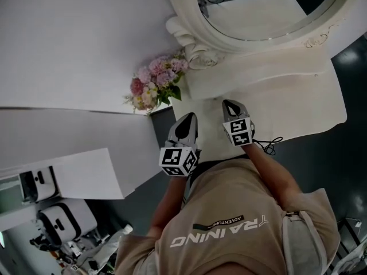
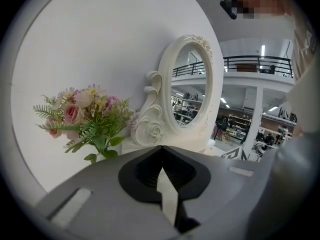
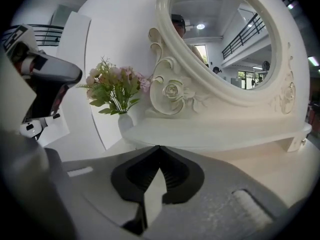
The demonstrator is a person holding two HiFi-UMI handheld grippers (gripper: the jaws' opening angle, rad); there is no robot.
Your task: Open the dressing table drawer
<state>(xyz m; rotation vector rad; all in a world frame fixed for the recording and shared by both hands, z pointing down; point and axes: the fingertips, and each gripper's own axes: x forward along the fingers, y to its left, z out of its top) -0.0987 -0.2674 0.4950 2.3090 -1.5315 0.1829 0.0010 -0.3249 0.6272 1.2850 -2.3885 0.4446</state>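
Our left gripper (image 1: 188, 122), jaws pressed together and empty, hovers at the dressing table's (image 1: 287, 90) front-left corner. Our right gripper (image 1: 230, 106), likewise closed on nothing, hangs over the front edge. The drawer is unseen; it presumably lies beneath that edge, nearer the right.

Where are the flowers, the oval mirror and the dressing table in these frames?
flowers (image 1: 153, 87), head view, on the pink blooms.
oval mirror (image 3: 225, 39), right gripper view, on the glass.
dressing table (image 1: 298, 105), head view, on the bare right part of its top.
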